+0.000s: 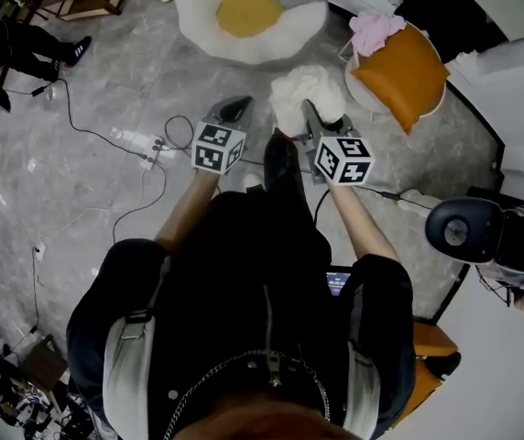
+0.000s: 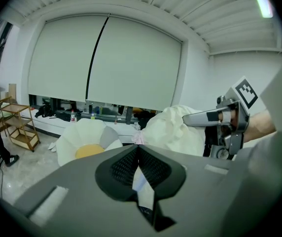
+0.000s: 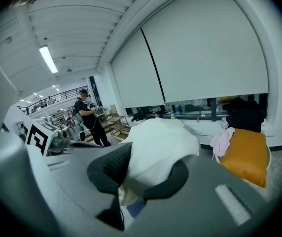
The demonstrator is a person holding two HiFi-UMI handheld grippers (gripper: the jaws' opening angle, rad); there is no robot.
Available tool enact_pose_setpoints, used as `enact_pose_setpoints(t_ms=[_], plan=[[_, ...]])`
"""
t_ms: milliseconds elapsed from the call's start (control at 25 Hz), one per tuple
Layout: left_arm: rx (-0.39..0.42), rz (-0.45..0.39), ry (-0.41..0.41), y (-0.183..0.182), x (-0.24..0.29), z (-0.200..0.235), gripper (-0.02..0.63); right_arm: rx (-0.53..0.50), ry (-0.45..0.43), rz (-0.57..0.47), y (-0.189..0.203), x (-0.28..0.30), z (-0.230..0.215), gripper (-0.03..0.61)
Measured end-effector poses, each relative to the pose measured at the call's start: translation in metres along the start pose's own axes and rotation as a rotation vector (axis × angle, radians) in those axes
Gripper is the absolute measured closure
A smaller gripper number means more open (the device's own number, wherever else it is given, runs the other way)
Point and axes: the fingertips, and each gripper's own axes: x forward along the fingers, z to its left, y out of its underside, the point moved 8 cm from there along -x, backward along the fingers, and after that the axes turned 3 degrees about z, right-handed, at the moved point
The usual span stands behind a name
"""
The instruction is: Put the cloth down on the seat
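A crumpled white cloth (image 1: 303, 90) hangs in the air, and my right gripper (image 1: 311, 110) is shut on it. In the right gripper view the cloth (image 3: 158, 144) bulges over both jaws and hides their tips. My left gripper (image 1: 234, 109) hangs just left of it, shut with nothing in it; its jaws (image 2: 138, 152) meet at the tips. Ahead on the floor lies a white flower-shaped seat (image 1: 276, 33) with a yellow centre. An orange round chair (image 1: 401, 73) stands to the right, a pink cloth (image 1: 375, 31) on its back edge.
Cables and a power strip (image 1: 138, 141) lie on the grey floor to the left. A black stool (image 1: 462, 228) and more gear stand at the right. A person (image 3: 88, 115) stands by wooden shelves (image 2: 20, 125) at the far left.
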Motion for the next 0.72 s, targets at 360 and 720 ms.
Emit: enact_pose_setpoints(t_ms=[360, 720], plan=[[-0.014, -0.010, -0.037, -0.025, 0.015, 0.035, 0.604, -0.012, -0.028, 0.004, -0.032, 0.039, -0.011, 0.503], [-0.045, -0.004, -0.071, -0.057, 0.055, 0.068, 0.604, -0.062, -0.107, 0.028, -0.075, 0.092, -0.037, 0.503]])
